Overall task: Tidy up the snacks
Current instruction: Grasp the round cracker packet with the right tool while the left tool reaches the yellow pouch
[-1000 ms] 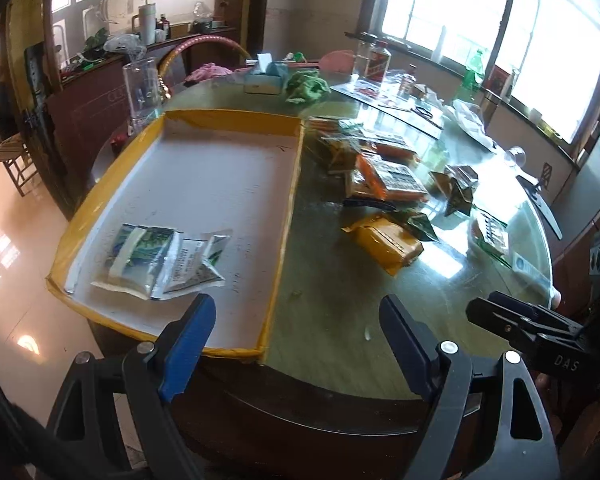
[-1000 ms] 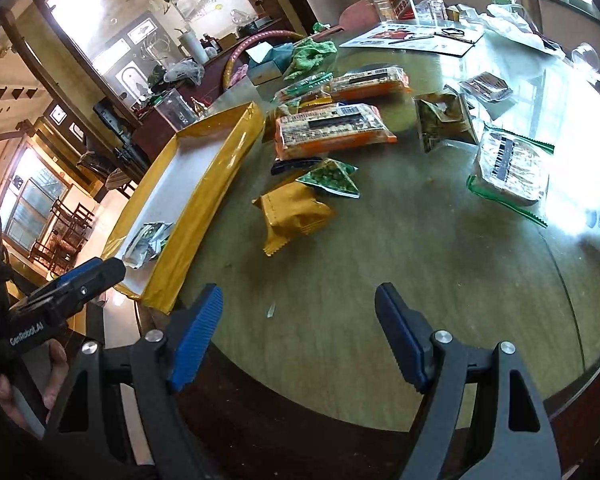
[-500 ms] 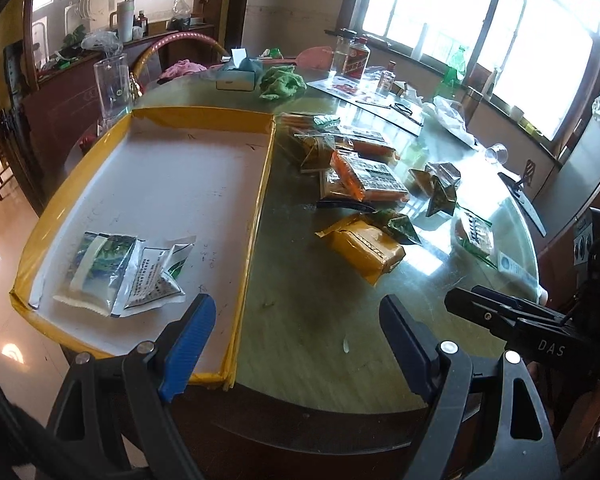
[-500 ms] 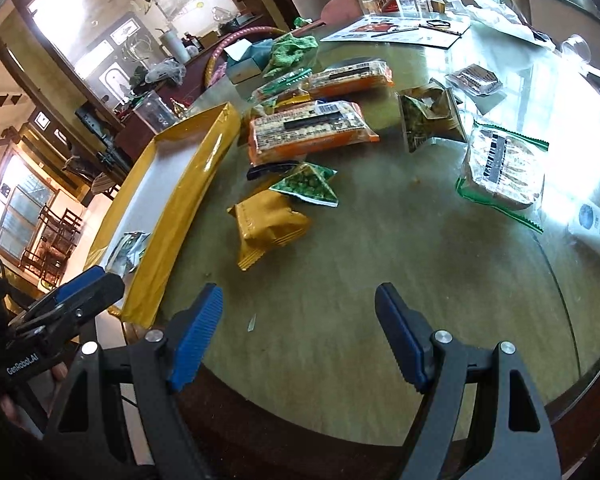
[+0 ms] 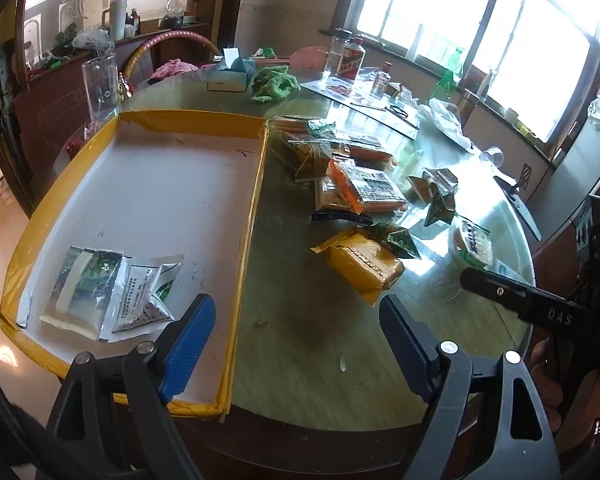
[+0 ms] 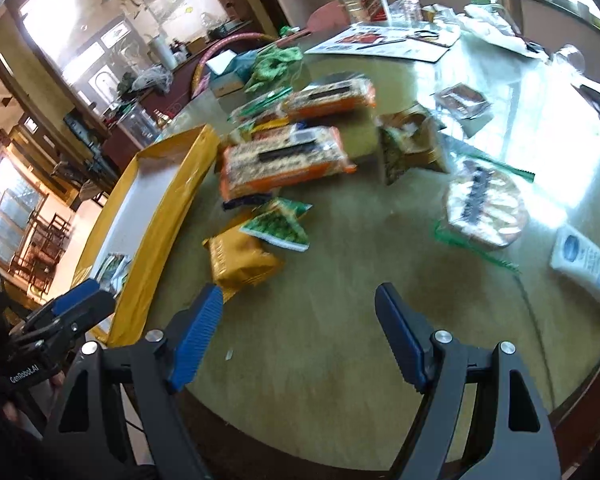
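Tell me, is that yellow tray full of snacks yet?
No, mostly bare. The yellow tray holds only two packets in its near corner; the other snacks, like the yellow bag, lie outside on the table.

Tissue box (image 5: pixel 229 76), green cloth (image 5: pixel 275 83), liquor bottle (image 5: pixel 350 62).

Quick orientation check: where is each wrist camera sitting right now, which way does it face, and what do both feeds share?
Left wrist: rides the open left tool, over the near table edge, facing the yellow tray and snack pile; the right tool shows at right.
Right wrist: rides the open right tool, facing across the table toward the snacks; the left tool shows at left.
Shared: tray, yellow snack bag, orange cracker pack.
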The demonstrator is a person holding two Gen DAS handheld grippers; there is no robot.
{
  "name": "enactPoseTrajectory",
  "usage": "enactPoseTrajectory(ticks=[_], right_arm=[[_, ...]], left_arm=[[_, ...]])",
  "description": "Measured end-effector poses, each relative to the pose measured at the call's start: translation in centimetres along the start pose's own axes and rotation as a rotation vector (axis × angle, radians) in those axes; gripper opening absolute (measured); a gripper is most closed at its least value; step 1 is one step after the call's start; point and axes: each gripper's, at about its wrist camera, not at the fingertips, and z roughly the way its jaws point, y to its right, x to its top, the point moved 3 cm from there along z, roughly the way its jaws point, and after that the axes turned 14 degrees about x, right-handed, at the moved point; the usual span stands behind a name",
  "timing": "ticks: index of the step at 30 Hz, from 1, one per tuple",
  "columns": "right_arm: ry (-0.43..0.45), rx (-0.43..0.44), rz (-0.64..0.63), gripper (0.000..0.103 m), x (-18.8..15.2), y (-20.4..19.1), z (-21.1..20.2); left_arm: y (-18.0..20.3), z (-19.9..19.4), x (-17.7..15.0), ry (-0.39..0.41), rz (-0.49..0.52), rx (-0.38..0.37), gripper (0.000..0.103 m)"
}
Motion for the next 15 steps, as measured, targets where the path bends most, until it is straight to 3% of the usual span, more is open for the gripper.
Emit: enactPoseTrajectory(ticks=[5, 8, 11, 15], right_arm=[[0.014, -0.003, 0.023, 0.079, 0.5, 1.9, -0.9], [0.03, -0.013, 0.041, 0.079, 1.0, 3.0, -1.5], [0.055, -0.058, 0.06, 0.079, 1.7, 4.6, -2.6], [0.098, -0.159, 0.115, 0.079, 3.2, 7.4, -3.9]], left_arm=[[0.5, 0.7, 0.5, -0.004, 0.024, -0.007, 0.084], [2.3, 1.1, 1.0, -0.003, 0.088, -0.023, 0.084], [4.2, 2.4, 1.4, -0.055, 0.156, -0.071, 0.084], [5.5, 4.2, 1.8, -0.101, 0.141, -0.071, 0.084]])
